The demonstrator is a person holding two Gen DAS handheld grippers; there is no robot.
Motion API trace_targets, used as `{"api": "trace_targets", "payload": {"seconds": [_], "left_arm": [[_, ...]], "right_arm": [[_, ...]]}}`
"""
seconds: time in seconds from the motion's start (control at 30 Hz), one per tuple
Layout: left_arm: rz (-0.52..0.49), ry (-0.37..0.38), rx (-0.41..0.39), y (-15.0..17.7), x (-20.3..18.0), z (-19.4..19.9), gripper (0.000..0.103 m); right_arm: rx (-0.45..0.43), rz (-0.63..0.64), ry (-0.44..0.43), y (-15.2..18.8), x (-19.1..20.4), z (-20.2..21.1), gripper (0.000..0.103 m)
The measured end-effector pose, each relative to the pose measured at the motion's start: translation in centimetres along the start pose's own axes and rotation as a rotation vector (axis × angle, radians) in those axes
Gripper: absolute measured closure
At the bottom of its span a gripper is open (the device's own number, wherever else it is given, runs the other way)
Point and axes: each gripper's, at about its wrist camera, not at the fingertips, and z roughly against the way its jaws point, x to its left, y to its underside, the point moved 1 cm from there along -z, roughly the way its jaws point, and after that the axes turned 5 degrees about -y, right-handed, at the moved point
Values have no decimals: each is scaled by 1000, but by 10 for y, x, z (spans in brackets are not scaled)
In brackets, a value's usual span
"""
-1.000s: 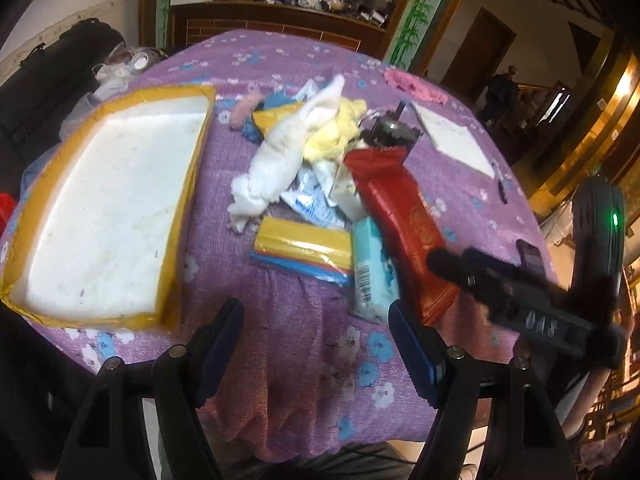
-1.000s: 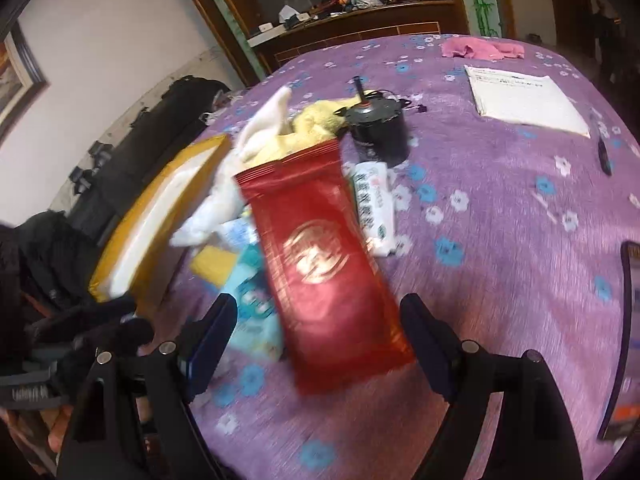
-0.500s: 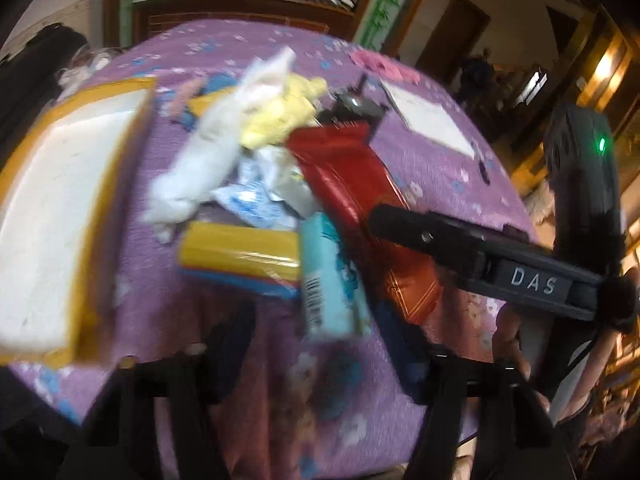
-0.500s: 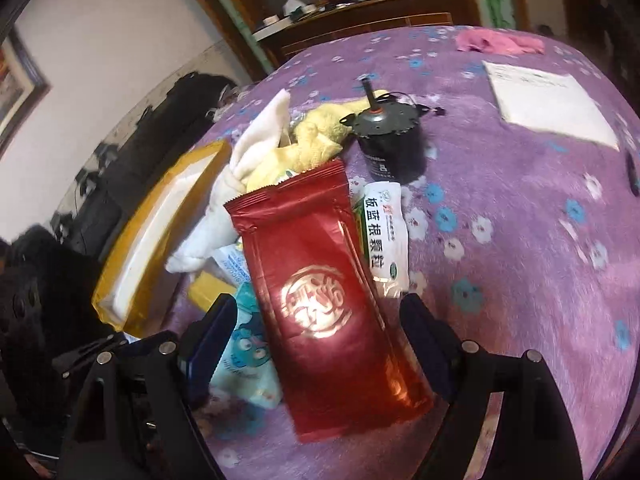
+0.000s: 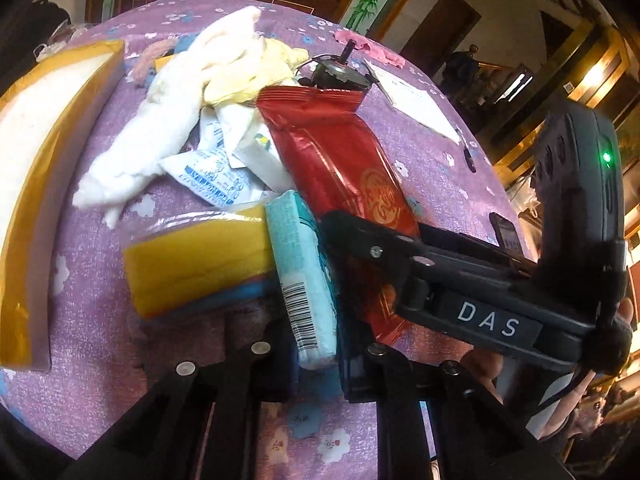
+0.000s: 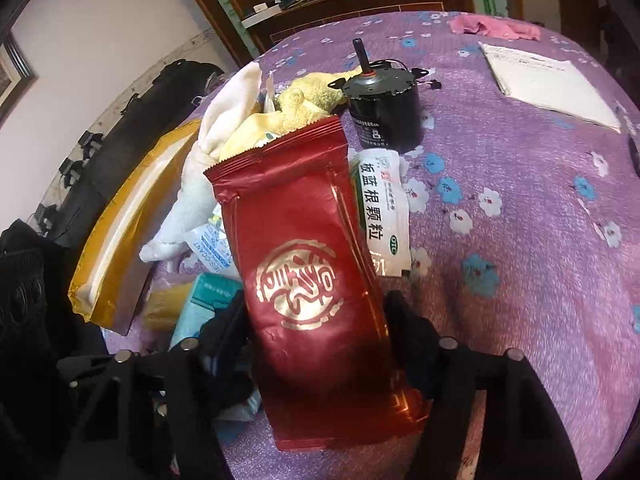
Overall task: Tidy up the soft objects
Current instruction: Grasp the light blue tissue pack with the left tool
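While my right tool (image 6: 316,332) straddles the red pouch (image 6: 304,264), its fingers sit against the pouch's two long edges near the lower end, so I read it as closed on the pouch. The pouch lies lengthwise on the purple bench (image 6: 520,240), its crimped top pointing toward the black motor (image 6: 380,116). A white sachet (image 6: 382,208) with green print lies just beside the pouch on its right, partly tucked under it.

My left tool (image 5: 314,344) is narrowed around the teal tissue pack (image 5: 304,276), a finger on each side of its barcode end; I take it as gripping the pack. From the left wrist view the pack sits between the pouch and a yellow sponge (image 5: 196,260), touching both. The right tool's black body crosses in front of the pouch there.

Further out, a white towel (image 5: 168,120) and a yellow cloth (image 5: 252,76) are heaped together above small white packets (image 5: 216,180). A foam tray (image 5: 36,152) with a yellow rim lies at the left edge of the bench. White paper (image 6: 552,84) and a pink cloth (image 6: 496,26) lie well apart on the far side.
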Motion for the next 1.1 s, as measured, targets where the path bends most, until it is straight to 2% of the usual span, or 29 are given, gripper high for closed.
{"api": "trace_targets", "payload": {"seconds": [0.1, 0.2, 0.33, 0.5, 0.57, 0.63, 0.73, 0.87, 1.0, 1.1], "left_arm": [[19, 26, -2, -1, 10, 4, 91], [33, 29, -16, 1, 16, 13, 91], [69, 53, -17, 3, 21, 19, 91], [70, 79, -69, 6, 25, 47, 91], [81, 91, -88, 5, 31, 54, 91], [119, 83, -99, 5, 43, 59, 91], [160, 111, -112, 5, 60, 74, 91], [189, 119, -151, 3, 67, 92, 91], [214, 112, -190, 1, 78, 105, 91], [243, 129, -200, 1, 90, 111, 91]], "right_arm": [[-1, 10, 18, 2, 5, 6, 49], [-22, 26, 25, 1, 9, 19, 50], [-48, 18, -35, 0, 6, 31, 50], [-96, -19, -83, -5, 7, 43, 50], [-62, -24, -82, -9, 10, 38, 49], [-57, -22, -88, -9, 15, 37, 50], [-90, -16, -112, -13, 26, 42, 49], [-110, 17, -105, -21, 46, 46, 49], [-116, 21, -148, -29, 66, 45, 49], [-134, 54, -114, -38, 84, 43, 49]]}}
